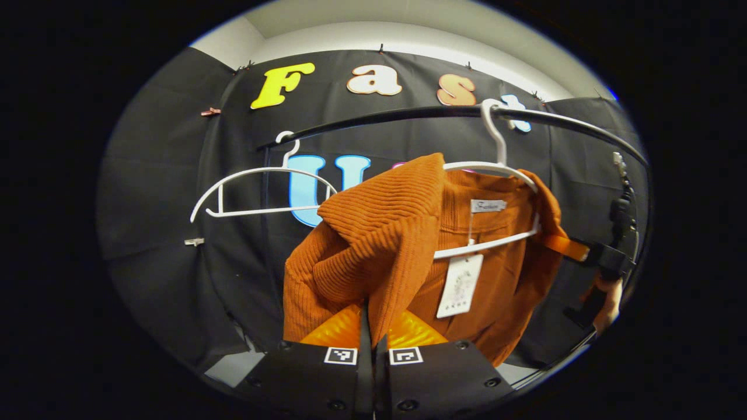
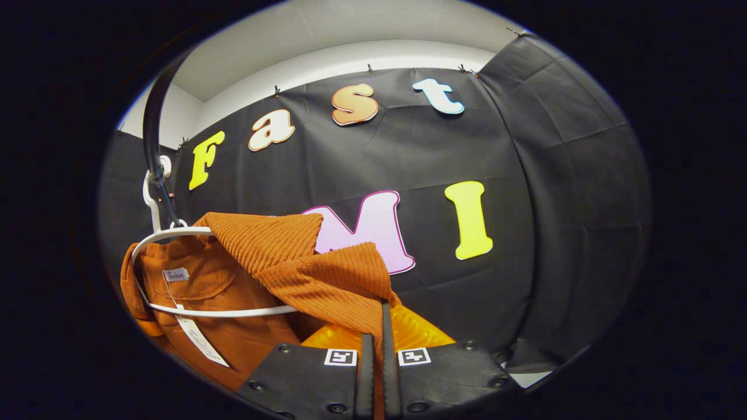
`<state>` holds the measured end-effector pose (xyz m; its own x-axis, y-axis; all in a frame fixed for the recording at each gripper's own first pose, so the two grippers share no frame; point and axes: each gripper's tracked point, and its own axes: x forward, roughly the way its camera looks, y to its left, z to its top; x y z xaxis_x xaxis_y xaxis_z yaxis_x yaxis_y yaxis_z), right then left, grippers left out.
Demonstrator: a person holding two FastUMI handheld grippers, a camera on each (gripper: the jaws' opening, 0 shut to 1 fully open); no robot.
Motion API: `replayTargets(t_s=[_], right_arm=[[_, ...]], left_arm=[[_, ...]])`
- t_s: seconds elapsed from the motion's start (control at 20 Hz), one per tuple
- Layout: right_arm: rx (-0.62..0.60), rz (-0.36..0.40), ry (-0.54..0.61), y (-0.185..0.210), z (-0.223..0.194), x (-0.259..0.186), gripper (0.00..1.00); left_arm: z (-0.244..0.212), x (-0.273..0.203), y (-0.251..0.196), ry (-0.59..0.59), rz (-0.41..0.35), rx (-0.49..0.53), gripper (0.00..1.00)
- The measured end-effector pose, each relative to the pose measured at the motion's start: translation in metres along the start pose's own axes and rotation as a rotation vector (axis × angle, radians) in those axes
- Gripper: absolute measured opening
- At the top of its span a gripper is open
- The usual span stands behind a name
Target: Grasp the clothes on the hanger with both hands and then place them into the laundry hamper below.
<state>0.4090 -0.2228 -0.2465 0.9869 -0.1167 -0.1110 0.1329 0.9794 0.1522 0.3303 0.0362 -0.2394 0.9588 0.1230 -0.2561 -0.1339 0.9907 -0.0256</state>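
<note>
Two tongs are engaged on one garment. The left tongs are closed to a narrow gap with a fold of the orange ribbed sweater pinched between both fingers; the fabric rises out of the grip toward the hanger. The right tongs are likewise closed narrow on the other shoulder of the same sweater, its ribbed cloth drawn down between the fingers. In the left gripper view, the right tongs appear at the far right, gripping the cloth edge, with part of a hand behind.

Location of the work item: the sweater remains on the white hanger, whose hook sits over the black rail. Both shoulders are lifted and bunched up above the hanger arms; the neck area and the paper tag hang inside the hanger loop. A second, bare white hanger hangs further left on the same rail.

Task status, as judged:
1. Two-handed grasp: complete.
2. Removal from hanger: in progress; the shoulders appear partly freed, but the garment is not clear of the hanger.
3. Placement in the laundry hamper below: not yet done.

Remaining action likely requires drawing both shoulders off the hanger ends, then lowering the garment.
</note>
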Motion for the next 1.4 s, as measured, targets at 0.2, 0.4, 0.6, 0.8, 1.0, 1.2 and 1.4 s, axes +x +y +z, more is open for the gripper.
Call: replayTargets(t_s=[0.2,0.4,0.6,0.8,1.0,1.2,1.4], right_arm=[[-0.054,-0.039,-0.072,-0.013,0.028,0.006,0.11],[-0.024,-0.075,-0.085,-0.026,0.04,0.009,0.11],[-0.084,-0.067,-0.053,-0.022,0.031,0.019,0.11],[-0.121,-0.056,-0.06,-0.021,0.034,0.033,0.11],[-0.155,-0.031,-0.033,-0.019,0.023,0.033,0.11],[-0.184,-0.026,0.024,-0.03,0.005,0.026,0.11],[-0.185,-0.011,0.082,-0.031,-0.019,0.014,0.11]], left_arm=[[0.015,-0.017,0.013,-0.043,0.07,0.033,0.06],[0.043,-0.025,0.036,-0.107,0.114,0.02,0.06],[0.076,-0.032,0.057,-0.183,0.126,0.013,0.04],[0.114,-0.017,0.079,-0.27,0.122,0.099,0.06],[0.112,0.024,0.102,-0.258,0.127,0.143,0.06],[0.077,0.058,0.105,-0.16,0.074,0.086,0.06],[0.027,0.066,0.107,-0.073,0.075,0.043,0.06]])
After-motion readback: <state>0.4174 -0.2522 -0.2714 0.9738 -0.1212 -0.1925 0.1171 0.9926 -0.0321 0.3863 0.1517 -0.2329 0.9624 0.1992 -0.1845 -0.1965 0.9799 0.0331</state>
